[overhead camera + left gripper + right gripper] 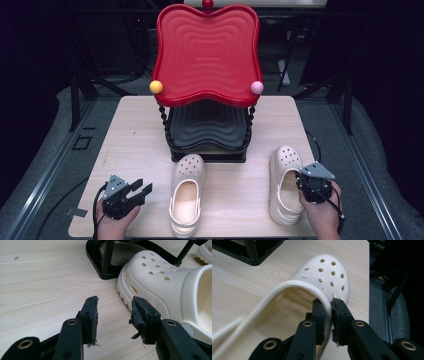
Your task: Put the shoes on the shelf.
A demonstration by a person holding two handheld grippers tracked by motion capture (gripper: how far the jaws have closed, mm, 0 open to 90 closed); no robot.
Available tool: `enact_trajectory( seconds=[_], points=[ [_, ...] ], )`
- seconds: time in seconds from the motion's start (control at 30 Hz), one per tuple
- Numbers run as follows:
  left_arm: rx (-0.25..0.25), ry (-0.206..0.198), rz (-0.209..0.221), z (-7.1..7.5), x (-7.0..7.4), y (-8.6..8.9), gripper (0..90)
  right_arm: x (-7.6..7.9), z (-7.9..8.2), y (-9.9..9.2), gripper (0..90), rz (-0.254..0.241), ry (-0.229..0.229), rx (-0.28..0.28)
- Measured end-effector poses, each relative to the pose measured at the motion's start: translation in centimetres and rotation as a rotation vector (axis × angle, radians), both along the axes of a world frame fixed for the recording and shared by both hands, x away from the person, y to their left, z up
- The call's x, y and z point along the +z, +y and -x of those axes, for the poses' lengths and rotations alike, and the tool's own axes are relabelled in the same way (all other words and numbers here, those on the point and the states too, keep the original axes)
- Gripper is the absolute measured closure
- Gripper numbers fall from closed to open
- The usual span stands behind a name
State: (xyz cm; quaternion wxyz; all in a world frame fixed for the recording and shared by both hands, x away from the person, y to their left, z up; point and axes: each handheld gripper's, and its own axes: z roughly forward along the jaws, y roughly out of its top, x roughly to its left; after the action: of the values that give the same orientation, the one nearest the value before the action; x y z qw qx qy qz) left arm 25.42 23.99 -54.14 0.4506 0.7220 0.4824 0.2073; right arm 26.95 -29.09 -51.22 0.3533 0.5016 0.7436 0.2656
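Right gripper (329, 315) clamps right clog's (324, 275) rim; left gripper (115, 315) gapes empty.

Two cream perforated clogs, toes at 12 o'clock: right clog (286, 184) upright (side wall pinched), left clog (187, 194) at approx. table centre-front.

The right gripper (306, 186) covers part of the right clog's (283, 182) side wall in the high view, so its jaw tips are hidden there. In the left gripper view the left clog's (172, 287) heel runs off the right edge. The rack's black lower tray (207, 125) sits mostly hidden under the red upper tray (206, 50). Both forearms are cut off at the bottom edge.
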Motion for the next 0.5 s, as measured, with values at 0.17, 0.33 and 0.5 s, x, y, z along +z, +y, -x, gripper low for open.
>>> enact_trajectory(
  seconds=[0.17, 0.33, 0.5],
  points=[
    [-0.001, -0.003, 0.0, 0.1, 0.1, 0.0, 56.4, 0.7, 1.6, 0.7, 82.2, -0.032, -0.024, 0.038],
    [-0.003, -0.004, -0.001, 0.1, 0.1, -0.2, 56.4, 1.2, 3.5, 2.9, 82.3, 0.001, -0.028, 0.099],
    [-0.004, -0.004, 0.0, 0.1, 0.1, -0.2, 56.4, 1.6, 4.8, 5.4, 82.7, -0.024, -0.015, 0.181]
  ],
)
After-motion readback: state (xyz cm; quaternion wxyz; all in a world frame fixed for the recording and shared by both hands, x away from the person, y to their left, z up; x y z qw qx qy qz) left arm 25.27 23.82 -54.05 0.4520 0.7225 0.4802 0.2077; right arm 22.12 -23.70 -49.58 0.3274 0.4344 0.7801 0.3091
